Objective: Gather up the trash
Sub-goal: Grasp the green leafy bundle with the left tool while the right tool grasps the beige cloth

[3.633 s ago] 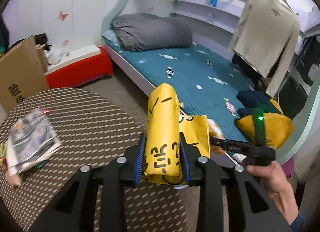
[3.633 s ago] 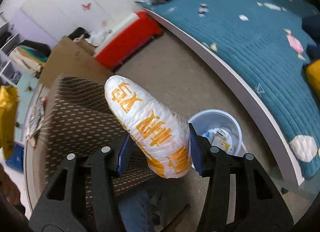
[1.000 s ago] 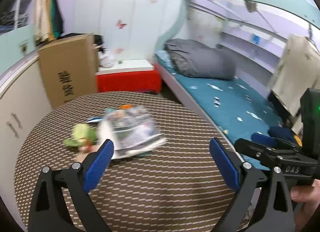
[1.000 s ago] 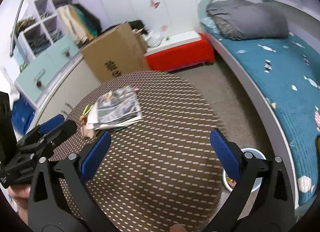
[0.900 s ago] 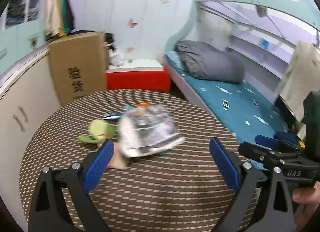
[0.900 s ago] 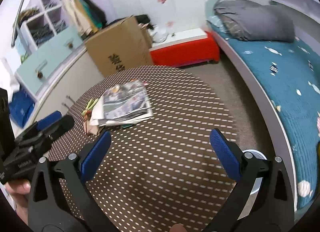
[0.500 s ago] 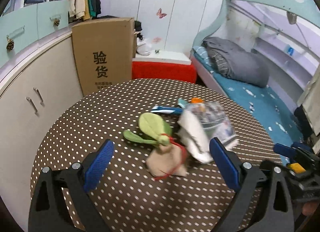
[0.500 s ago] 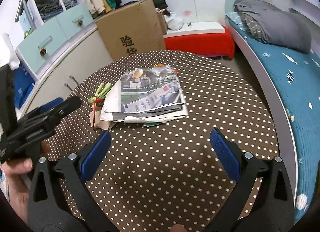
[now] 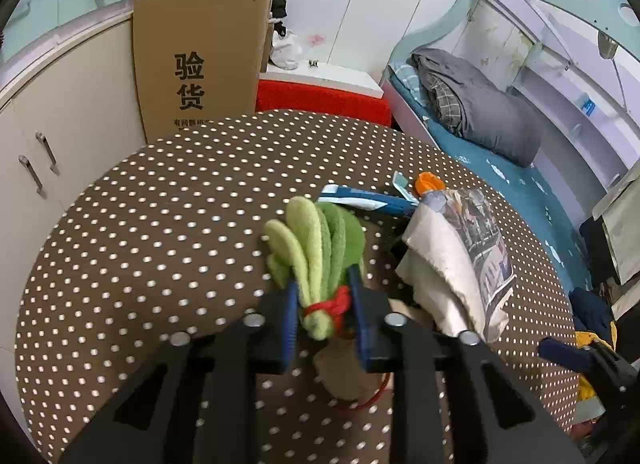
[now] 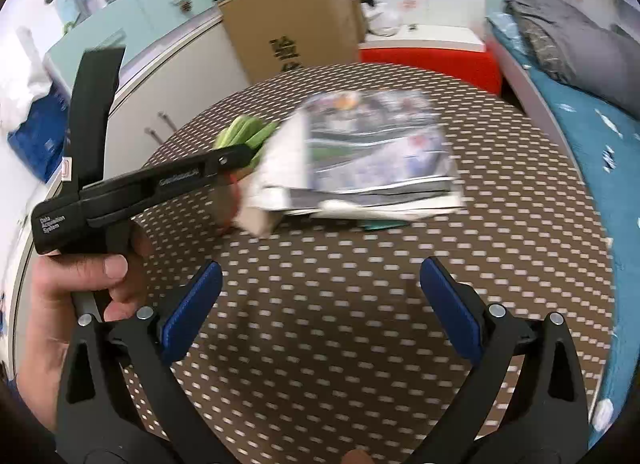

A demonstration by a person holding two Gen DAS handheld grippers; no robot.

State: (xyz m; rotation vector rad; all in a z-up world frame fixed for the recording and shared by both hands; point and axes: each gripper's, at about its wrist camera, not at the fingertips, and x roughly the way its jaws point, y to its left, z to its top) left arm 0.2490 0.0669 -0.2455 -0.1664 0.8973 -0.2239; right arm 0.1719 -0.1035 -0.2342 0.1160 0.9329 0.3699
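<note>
Pickup step: left gripper clamped on green felt bundle, right gripper jaws apart and empty over table; next, lift clear, bin it.

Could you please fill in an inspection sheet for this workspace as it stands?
Surface: round brown dotted table, in use.
Job's things: green felt bundle tied with red cord; stack of magazines; blue tube behind it.
Clutter: orange cap by the tube.
Grippers: left gripper has just closed, shut on green felt bundle; right gripper open, nothing between its pads, over bare table.
Cables: nothing seen.
Surroundings: cardboard box, red bench, bed with grey quilt, white cabinet.
</note>
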